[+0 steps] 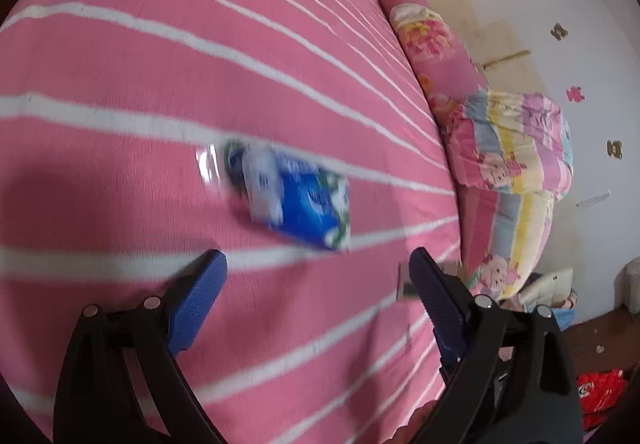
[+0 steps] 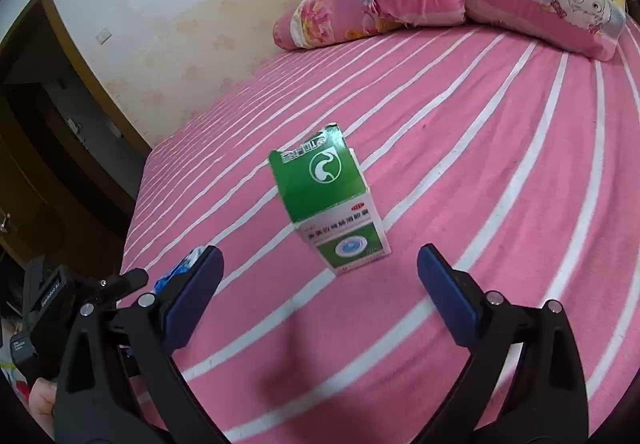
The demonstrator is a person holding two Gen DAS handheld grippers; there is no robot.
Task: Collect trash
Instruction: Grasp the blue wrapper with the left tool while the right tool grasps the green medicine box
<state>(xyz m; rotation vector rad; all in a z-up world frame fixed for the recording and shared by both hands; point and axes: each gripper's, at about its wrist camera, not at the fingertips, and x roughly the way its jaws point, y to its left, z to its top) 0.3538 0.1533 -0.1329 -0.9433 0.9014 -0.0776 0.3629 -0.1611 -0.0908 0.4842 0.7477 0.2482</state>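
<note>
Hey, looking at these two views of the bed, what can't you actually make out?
- Blue packet, left wrist view: motion blur smears its print.
- Green box, right wrist view: label text too small to read.
- Small flat item, left wrist view: partly hidden behind the left tool.

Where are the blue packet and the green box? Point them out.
blue packet (image 1: 298, 199), left wrist view, on its blue middle.
green box (image 2: 320, 179), right wrist view, on its open green flap.
</note>
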